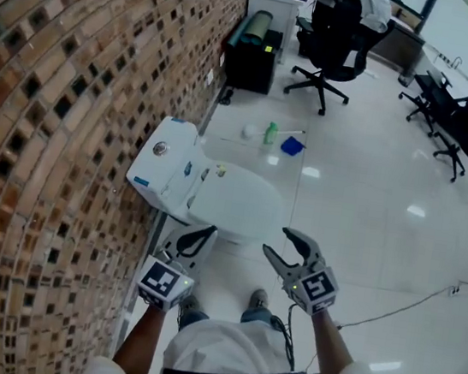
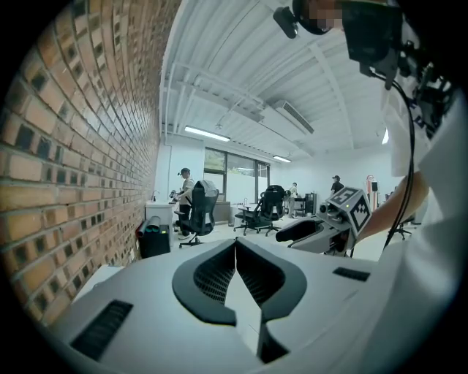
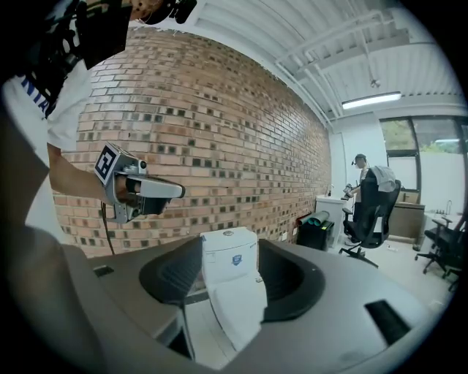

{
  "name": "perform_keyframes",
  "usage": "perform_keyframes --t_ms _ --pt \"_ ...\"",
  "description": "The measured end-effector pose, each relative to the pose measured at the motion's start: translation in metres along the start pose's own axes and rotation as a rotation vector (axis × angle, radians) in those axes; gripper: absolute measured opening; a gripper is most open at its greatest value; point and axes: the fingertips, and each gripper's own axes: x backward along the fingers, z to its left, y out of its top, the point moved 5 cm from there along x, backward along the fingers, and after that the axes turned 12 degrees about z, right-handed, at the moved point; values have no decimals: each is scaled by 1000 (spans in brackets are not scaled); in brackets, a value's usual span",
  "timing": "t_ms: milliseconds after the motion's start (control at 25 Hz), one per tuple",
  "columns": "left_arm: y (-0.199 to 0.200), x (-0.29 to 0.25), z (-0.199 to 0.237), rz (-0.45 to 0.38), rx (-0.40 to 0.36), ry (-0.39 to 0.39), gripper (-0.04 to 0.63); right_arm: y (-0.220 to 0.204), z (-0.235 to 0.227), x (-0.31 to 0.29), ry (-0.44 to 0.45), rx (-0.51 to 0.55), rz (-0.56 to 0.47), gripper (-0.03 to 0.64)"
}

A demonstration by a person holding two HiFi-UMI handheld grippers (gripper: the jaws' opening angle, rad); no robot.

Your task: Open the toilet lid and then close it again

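One white ceramic toilet (image 1: 215, 195) stands with its cistern (image 1: 161, 163) against the patterned brown brick wall (image 1: 54, 113), bowl pointing out into the room. Its white oval lid (image 1: 244, 209) lies flat down over the bowl, closed.

Both tools are held in the air on the person's side of the toilet, and neither touches it. The left tool (image 1: 206, 235) sits near the bowl's front edge on the wall side. Its two dark jaws meet at the tips with nothing between them, and its own view looks level across the room rather than at the toilet. The right tool (image 1: 276, 240) is just beside it on the open-floor side. Its jaws stand well apart and hold nothing. In the right gripper view the toilet shows in the gap between them, but farther off, with floor in between.

The glossy white tiled floor (image 1: 357, 234) spreads around the toilet. Beyond the cistern, near the wall, lie a small green bottle (image 1: 270, 132) and a blue cloth (image 1: 292, 146). Farther back are a black cabinet (image 1: 252, 55) and black swivel office chairs (image 1: 332, 40).
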Motion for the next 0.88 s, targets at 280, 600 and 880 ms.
perform_keyframes --t_ms 280,600,880 --pt "4 -9 3 19 -1 48 -6 4 -7 -3 13 -3 -11 250" --pt "13 -25 -12 -26 36 115 -3 -7 -33 7 78 15 -22 250" --pt "11 -35 -44 -2 119 298 -3 -20 -76 18 232 82 -6 250"
